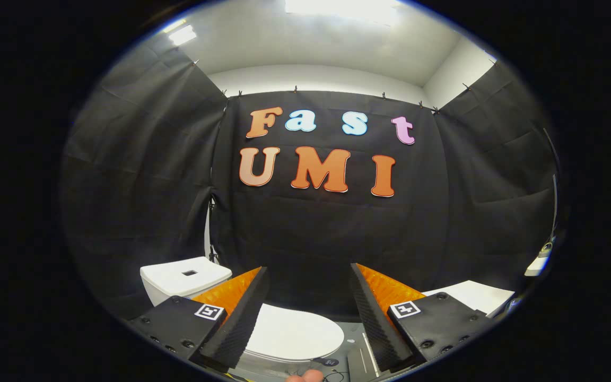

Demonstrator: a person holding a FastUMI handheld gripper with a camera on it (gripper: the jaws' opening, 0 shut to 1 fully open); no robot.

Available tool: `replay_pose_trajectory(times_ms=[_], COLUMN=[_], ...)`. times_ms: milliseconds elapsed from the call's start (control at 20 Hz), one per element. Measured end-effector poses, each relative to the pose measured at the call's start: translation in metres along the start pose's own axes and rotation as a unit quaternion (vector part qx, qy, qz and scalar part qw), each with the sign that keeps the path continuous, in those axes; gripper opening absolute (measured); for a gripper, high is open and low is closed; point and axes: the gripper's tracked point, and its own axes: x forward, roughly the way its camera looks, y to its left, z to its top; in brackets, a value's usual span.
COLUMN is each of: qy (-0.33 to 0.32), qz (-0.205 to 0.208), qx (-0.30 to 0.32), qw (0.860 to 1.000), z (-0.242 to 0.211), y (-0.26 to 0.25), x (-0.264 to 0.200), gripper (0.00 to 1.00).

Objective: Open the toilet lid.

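The gripper was held level and well above the fixture, looking forward along its two fingers toward the booth's black cloth wall, with the fingers spread wide apart and nothing between them. Each finger tapered to a tip raised against the cloth, and each carried a small square black-and-white marker on the block at its base. Below and between the fingers lay the white oval plastic toilet lid, flat and closed over the bowl, its rounded front end pointing toward the right finger and its left part hidden behind the left finger. The fingers were apart from the lid, not touching it, and stood clearly higher than it. Beyond the left finger, behind the lid and against the cloth, stood the white boxy toilet tank with a small dark rectangular button set in its top. Beyond the right finger a white flat surface showed, partly covered by that finger's base; what it belonged to could not be told. Under the lid's front end was a grey floor with a pale line on it. At the very bottom, between the finger bases, a small part of a person's fingertip showed, too little to tell how the hand was posed.
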Motion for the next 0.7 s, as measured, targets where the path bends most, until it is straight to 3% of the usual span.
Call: replay_pose_trajectory(times_ms=[400, 700], qy=[0.008, 0.125], qz=[-0.036, -0.097], qx=[0.075, 0.117], qw=[0.996, 0.980], z=[-0.053, -0.188], y=[-0.025, -0.062], x=[0.026, 0.049], gripper=[0.98, 0.99])
